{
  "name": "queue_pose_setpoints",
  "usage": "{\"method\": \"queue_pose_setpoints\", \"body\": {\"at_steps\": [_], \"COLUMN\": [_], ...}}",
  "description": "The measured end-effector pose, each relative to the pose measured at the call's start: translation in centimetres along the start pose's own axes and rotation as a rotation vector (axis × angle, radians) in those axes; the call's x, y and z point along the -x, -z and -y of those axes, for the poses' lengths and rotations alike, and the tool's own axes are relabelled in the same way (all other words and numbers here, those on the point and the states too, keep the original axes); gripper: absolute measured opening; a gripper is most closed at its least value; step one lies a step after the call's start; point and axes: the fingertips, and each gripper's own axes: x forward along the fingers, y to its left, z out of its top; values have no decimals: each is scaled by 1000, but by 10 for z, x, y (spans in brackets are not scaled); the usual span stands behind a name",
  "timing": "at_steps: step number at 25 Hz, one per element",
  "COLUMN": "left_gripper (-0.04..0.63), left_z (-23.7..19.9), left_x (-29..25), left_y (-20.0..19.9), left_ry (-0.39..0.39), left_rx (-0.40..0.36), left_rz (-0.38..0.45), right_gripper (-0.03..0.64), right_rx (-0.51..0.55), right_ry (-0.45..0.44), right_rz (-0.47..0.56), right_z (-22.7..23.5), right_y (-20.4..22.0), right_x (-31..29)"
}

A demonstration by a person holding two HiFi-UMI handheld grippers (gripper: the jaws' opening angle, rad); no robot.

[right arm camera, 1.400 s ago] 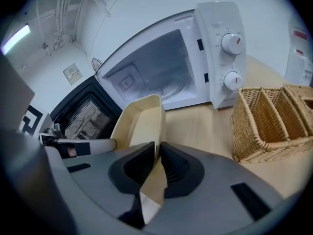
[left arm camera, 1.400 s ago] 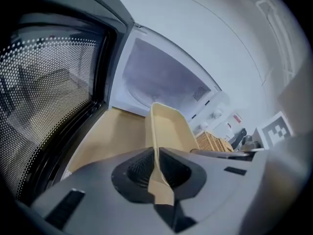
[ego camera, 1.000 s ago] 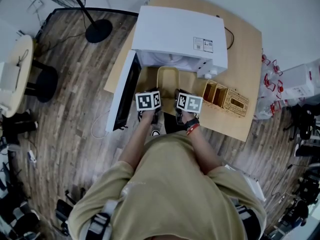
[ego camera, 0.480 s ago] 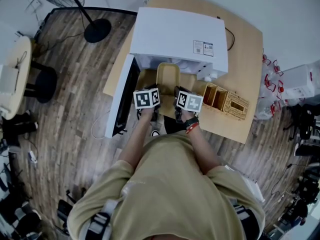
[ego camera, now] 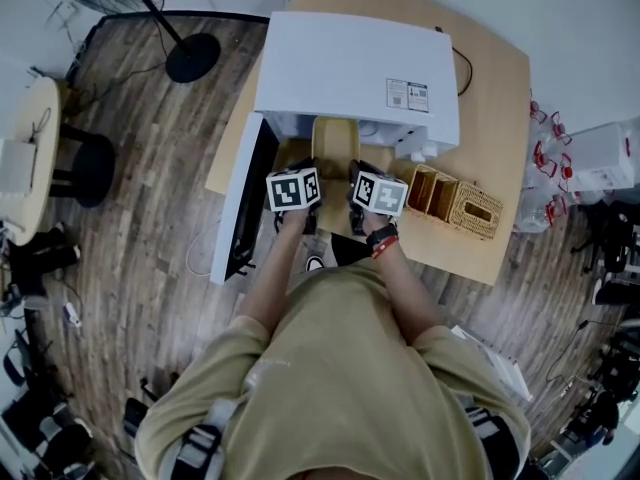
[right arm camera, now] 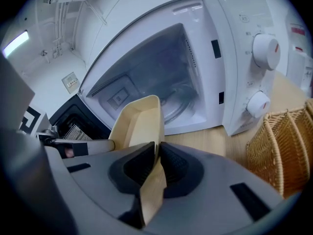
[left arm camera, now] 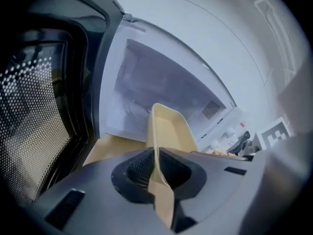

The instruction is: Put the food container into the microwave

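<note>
Beige food container (ego camera: 335,144) sat at the open microwave's (ego camera: 350,68) mouth. The left tongs (left arm camera: 155,166) and right tongs (right arm camera: 157,161) each clamped its rim.

In the head view, the top of the microwave (ego camera: 350,68) hides its cavity and the far end of the food container (ego camera: 335,148). The label (ego camera: 406,95) on that top is too small to read. Right of the microwave, the wicker basket (right arm camera: 286,151) runs off the right gripper view's edge.

The microwave cavity (right arm camera: 156,77) is seen open straight ahead. Passage is bounded on the left by the swung-out door (ego camera: 243,203), and on the right by the knob panel (right arm camera: 244,58) and the wicker basket (ego camera: 457,201) beside it.
</note>
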Motion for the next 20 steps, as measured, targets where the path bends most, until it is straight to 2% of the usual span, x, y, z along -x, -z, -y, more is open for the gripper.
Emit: {"method": "queue_pose_setpoints", "body": {"at_steps": [9,20], "left_gripper": [43,43], "left_z": [-5,-6], "left_x": [-18,-41], "left_y": [-21,-56], "left_ry": [4,-8], "left_rx": [8,-48], "left_rz": [24,89], "right_gripper": [54,54], "right_rx": [-3,-11], "right_ry": [0,-6], "right_rz": [28,77], "right_z": [4,10], "right_y": [-27,-56], "right_x": [-16,-38]}}
